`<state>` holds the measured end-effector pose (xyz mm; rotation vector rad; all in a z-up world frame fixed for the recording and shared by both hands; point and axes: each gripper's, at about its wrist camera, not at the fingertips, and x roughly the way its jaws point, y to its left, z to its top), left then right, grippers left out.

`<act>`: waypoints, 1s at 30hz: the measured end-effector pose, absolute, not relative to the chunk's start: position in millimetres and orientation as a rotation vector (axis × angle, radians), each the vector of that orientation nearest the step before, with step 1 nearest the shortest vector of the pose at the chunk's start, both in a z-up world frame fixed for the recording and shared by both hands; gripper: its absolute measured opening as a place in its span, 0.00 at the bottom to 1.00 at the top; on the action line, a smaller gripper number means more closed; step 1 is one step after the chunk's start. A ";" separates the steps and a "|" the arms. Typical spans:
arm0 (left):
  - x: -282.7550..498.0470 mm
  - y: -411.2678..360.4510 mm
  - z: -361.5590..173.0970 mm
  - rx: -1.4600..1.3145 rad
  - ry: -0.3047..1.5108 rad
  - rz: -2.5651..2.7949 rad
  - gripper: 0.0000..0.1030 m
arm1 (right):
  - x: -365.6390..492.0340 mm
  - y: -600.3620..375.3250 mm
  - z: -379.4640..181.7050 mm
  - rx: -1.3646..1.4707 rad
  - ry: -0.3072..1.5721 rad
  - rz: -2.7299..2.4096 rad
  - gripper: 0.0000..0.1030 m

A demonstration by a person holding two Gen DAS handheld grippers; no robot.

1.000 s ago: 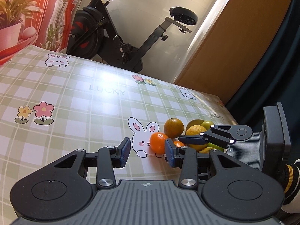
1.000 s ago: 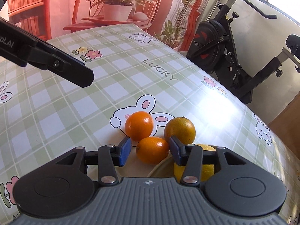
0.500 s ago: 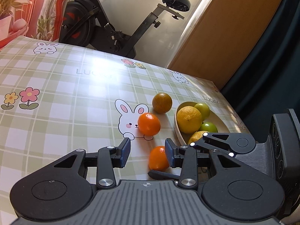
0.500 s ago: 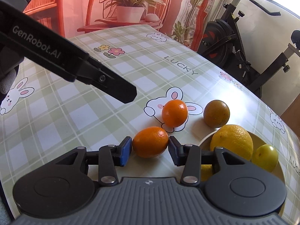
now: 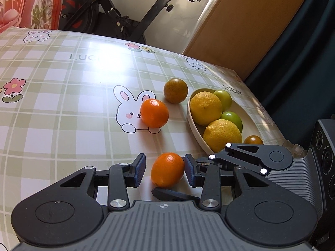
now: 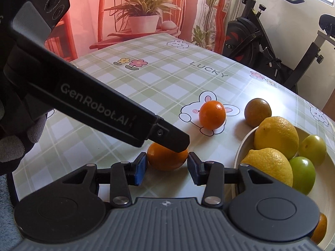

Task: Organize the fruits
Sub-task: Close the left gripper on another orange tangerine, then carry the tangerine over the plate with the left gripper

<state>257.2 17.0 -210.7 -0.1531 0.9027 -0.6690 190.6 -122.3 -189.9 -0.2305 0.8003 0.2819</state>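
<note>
Lettering "GenRobot.AI" marks the left tool (image 6: 165, 144); "LUCKY" repeats across the tabletop (image 5: 62, 108). Right tool (image 6: 166, 168), jaws just closing, clamps the near orange (image 6: 165, 159); left tool's jaws stand apart around it.

Legible markings, placed relative to the bowl (image 5: 193, 123) of fruit.

1. "LUCKY", grey capitals, printed on the checked tablecloth (image 5: 62, 108); one instance sits far beyond the bowl toward the exercise bike (image 5: 117, 18), partly washed out by glare.
2. A second "LUCKY" on the same cloth lies just behind the bowl's far rim.
3. "GenRobot.AI", pale lettering along the side of the left gripper (image 6: 175, 142), seen from the right wrist view, left of the bowl.

No other text is readable.
</note>
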 end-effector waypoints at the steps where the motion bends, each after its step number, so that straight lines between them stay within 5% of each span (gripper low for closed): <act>1: 256.3 17.0 -212.1 -0.154 0.907 -0.667 0.41 | 189.7 -123.2 -190.0 -0.221 0.799 0.280 0.43; 30: 206.1 -2.1 -197.6 -0.122 0.797 -0.570 0.38 | 153.7 -136.0 -182.0 -0.091 0.679 0.272 0.42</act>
